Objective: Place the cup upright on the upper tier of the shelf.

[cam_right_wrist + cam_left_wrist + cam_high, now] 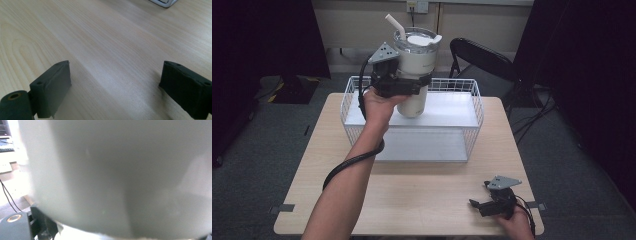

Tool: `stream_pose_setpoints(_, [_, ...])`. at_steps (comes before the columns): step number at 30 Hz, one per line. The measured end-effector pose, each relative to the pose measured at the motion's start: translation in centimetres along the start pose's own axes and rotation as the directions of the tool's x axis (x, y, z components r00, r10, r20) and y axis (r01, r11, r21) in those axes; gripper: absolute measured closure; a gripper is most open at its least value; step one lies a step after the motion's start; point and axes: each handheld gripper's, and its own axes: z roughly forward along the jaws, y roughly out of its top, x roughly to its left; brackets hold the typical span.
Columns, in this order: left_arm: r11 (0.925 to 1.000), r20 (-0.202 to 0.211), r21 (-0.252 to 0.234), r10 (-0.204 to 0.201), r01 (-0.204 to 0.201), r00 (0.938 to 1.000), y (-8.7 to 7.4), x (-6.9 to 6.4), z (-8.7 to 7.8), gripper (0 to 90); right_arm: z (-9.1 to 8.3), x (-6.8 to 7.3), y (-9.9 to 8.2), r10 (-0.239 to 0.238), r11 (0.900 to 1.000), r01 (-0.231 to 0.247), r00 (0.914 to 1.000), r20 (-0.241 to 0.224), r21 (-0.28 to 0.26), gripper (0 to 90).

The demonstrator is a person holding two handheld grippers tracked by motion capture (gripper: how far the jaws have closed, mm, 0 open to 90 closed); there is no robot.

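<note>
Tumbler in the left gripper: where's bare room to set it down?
The tumbler, held by the left gripper, hangs over the wire basket; its shelf is bare right of the cup. The table is free between basket and right gripper.

Your high view looked forward and down from above your side of the tabletop [412,200], far enough back to take in the whole wire basket [476,107] and the chair beyond it; your left gripper view sat pressed so near the tumbler [112,177] that its pale wall went soft and blurred; your right gripper view looked low along its own fingers [53,87] over bare wood grain; that wood was the same tabletop the high view showed.
</note>
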Motion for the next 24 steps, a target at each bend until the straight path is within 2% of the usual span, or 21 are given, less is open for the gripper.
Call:
stream_pose_setpoints(3, [0.9999,-0.003,-0.007,-0.012,0.012,0.9999,-0.1,0.1,0.3,9.6,0.0,0.0,0.0,-0.001,1.0000,0.001,1.0000,0.000,0.000,8.9])
stream_pose_setpoints(16, [1.0000,-0.024,-0.001,-0.005,0.005,0.9997,-0.2,0.5,1.2,9.6,0.0,0.0,0.0,0.000,1.0000,0.000,1.0000,0.000,0.000,8.9])
stream_pose_setpoints(24, [0.9999,-0.049,0.007,-0.011,0.012,0.9987,-1.0,0.8,1.9,9.6,0.0,0.0,0.0,0.000,1.0000,0.000,1.0000,0.000,0.000,8.9])
